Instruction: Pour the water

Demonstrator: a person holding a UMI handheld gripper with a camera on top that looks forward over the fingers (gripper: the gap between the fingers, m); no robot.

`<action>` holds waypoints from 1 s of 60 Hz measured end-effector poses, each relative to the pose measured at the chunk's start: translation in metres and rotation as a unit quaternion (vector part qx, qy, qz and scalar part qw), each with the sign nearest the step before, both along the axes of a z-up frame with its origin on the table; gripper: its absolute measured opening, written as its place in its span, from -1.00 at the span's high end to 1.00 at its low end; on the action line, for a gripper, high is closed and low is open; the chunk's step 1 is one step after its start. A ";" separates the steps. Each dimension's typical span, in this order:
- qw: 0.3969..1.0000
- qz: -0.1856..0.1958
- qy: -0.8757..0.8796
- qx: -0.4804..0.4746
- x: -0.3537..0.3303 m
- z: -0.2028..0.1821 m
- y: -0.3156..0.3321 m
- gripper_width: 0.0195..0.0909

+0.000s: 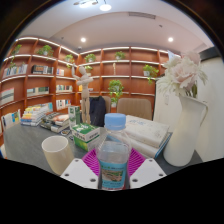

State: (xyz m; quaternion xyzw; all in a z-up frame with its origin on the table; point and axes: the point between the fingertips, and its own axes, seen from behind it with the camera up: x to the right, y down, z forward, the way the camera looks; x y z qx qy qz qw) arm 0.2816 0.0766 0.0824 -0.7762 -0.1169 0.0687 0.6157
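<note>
Entry: gripper (113, 172) closed on the clear plastic water bottle with the pale blue cap (114, 152). Both white fingers sit tight against the bottle's lower body, the pink pads (93, 160) showing at either side of it with no gap I can make out. The bottle stands upright between the fingers, cap on as far as I can see.

Landmark: the bottle. Just beside it, on its left, is the plain white paper cup (57, 153), mouth up, resting on the pale grey tabletop (25, 150). Beyond the bottle and left lies a stack of books and small boxes (62, 120). To its right stands a tall white ceramic vase holding pale flowers (184, 110), and between vase and bottle lies a pile of folded white cloth or papers (148, 133); I cannot tell which. Bookshelves line the far wall.

Judgement: I read the step as carrying the bottle over the cup before tipping. With the cap apparently in place, no water would flow; that needs settling first.

To do this well I would:
- keep the grip firm, since a thin bottle can buckle or slip;
- bring the neck above the cup's mouth before tilting;
- tilt slowly leftward, away from the vase;
- watch that the light cup is not knocked over.
</note>
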 end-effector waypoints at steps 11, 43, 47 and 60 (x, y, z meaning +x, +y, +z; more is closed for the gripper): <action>1.000 -0.018 0.000 0.012 0.002 0.001 -0.001 0.66; 0.995 -0.099 0.020 -0.008 0.015 0.021 -0.103 -0.54; 0.994 -0.108 0.014 -0.003 0.013 0.029 -0.123 -0.57; 0.991 -0.128 -0.006 0.023 0.005 0.055 -0.168 -0.59</action>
